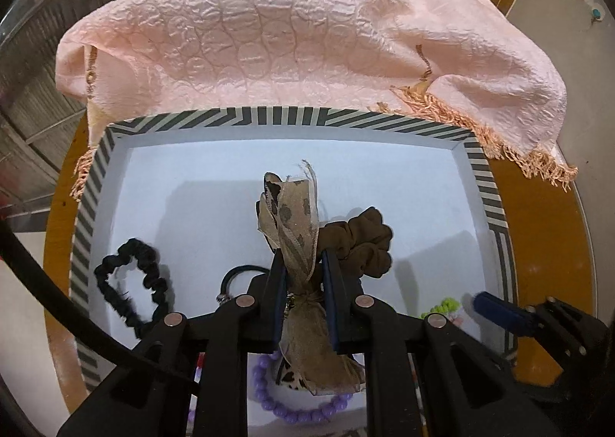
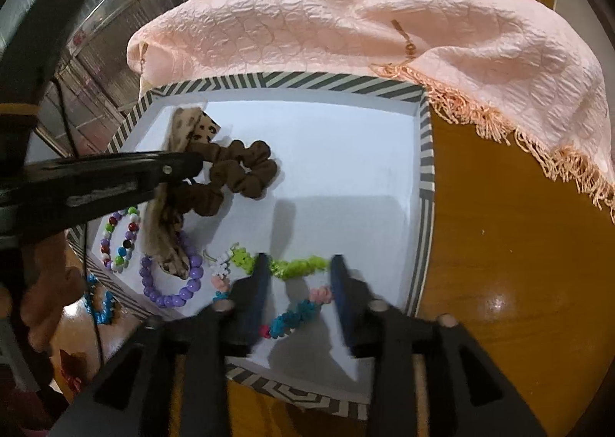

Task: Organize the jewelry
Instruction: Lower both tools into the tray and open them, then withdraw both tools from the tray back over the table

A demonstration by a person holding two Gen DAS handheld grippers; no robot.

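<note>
The left gripper [image 1: 303,294] is pinching a leopard-print ribbon bow [image 1: 298,241] at its knotted waist, its two blue pads pressed together on the fabric, and it is pointing steeply down into the striped-rim tray [image 1: 472,152]. The bow's long axis is running straight along the fingers: one tail is sticking out ahead of the tips over the white tray floor, the other is trailing back under the gripper body onto a purple bead bracelet [image 1: 303,414]. A brown scrunchie [image 1: 365,245] is hanging just to the right of the fingertips and touching the bow (whether it is attached to the bow I cannot tell). The tray floor is lying directly below and ahead of this gripper, so the coming move is probably a short lowering and a release. The right gripper [image 2: 300,283] is standing spread, holding nothing; a beaded strand with green, pink and blue flower-like beads [image 2: 296,268] is lying crosswise between and just ahead of its fingers, on the tray floor. The bow looks sheer, tan with dark spots and frayed at its ends, limp enough to flop when let go. Beyond the tray a pink fringed scarf [image 1: 307,33] is lying bunched against the far rim.
</note>
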